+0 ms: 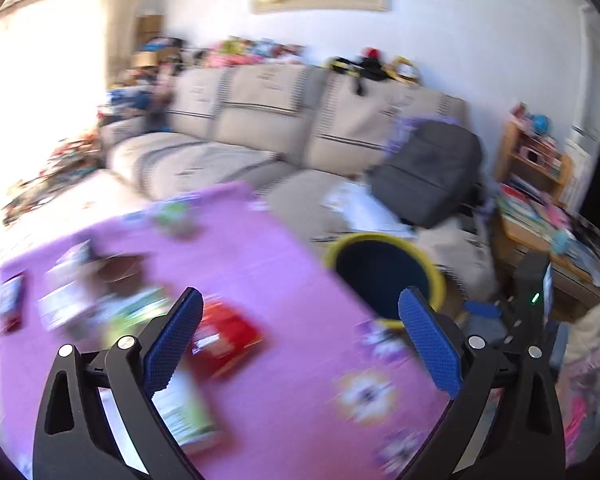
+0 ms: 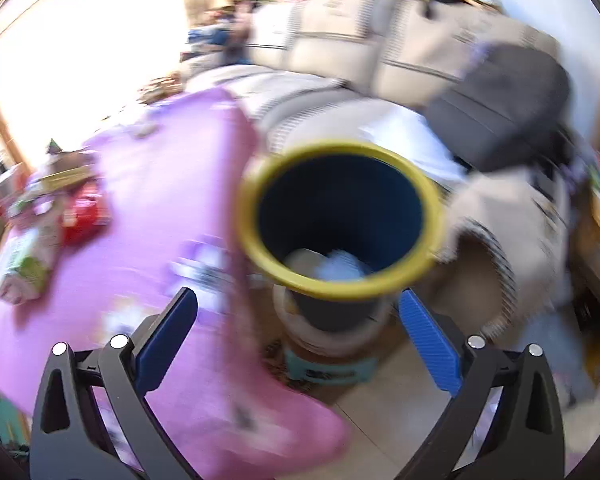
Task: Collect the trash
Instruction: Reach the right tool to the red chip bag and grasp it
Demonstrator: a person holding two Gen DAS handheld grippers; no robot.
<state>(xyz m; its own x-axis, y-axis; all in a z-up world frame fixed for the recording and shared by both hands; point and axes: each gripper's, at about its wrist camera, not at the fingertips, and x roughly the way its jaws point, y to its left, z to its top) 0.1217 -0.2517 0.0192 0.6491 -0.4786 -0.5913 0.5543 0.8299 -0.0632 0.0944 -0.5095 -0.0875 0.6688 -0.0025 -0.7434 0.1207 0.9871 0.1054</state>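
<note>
Both views are smeared with motion, so small print and fine shapes cannot be read. On the left a pink cloth [image 1: 260, 272] covers the table, and litter lies scattered on it: pale wrappers [image 1: 68, 300] near the far left edge, a green-and-white carton [image 1: 184, 416] close in, and a red packet [image 1: 226, 338] just right of it. The left gripper [image 1: 300, 344] hangs above this cloth with its blue pads [image 1: 176, 340] spread wide and nothing between them; the red packet shows under the left pad. Just past the cloth's right edge stands the trash bin [image 1: 384, 280], dark blue with a yellow rim, and the right wrist view shows it resting on a small teal stool [image 2: 332, 368]. Some whitish crumpled trash [image 2: 336, 266] lies at its bottom. The right gripper [image 2: 298, 338] is over the bin's near rim, its jaws also wide apart and empty. Behind everything runs a beige sofa [image 1: 236, 136], with a grey backpack [image 1: 432, 172] on its right end.
</note>
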